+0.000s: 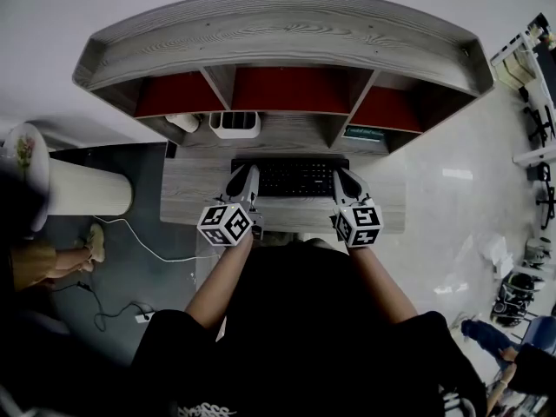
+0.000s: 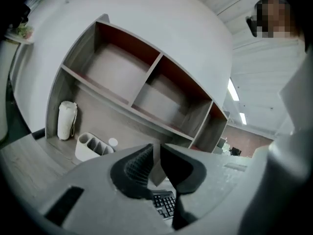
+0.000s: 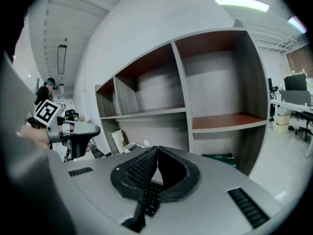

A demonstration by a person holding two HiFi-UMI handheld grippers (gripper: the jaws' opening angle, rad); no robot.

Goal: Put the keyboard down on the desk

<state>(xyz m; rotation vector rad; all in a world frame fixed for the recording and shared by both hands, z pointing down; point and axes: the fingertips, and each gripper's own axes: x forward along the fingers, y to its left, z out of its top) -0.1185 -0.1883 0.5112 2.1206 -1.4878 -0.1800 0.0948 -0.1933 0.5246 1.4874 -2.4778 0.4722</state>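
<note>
The black keyboard [image 1: 291, 178] looks to lie flat on the wooden desk [image 1: 191, 200] below the shelf unit [image 1: 287, 37], so I judge what remains is backing away. I should pull both claws straight off without catching the keyboard's ends or bumping the shelf's lower edge. My left claw [image 2: 155, 153] is clenched down to a thin slit with nothing in it, and my right claw [image 3: 157, 153] has its tips pressed together, also empty.

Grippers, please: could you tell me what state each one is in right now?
Left gripper: fingers nearly closed, holding nothing.
Right gripper: fingers closed, holding nothing.
</note>
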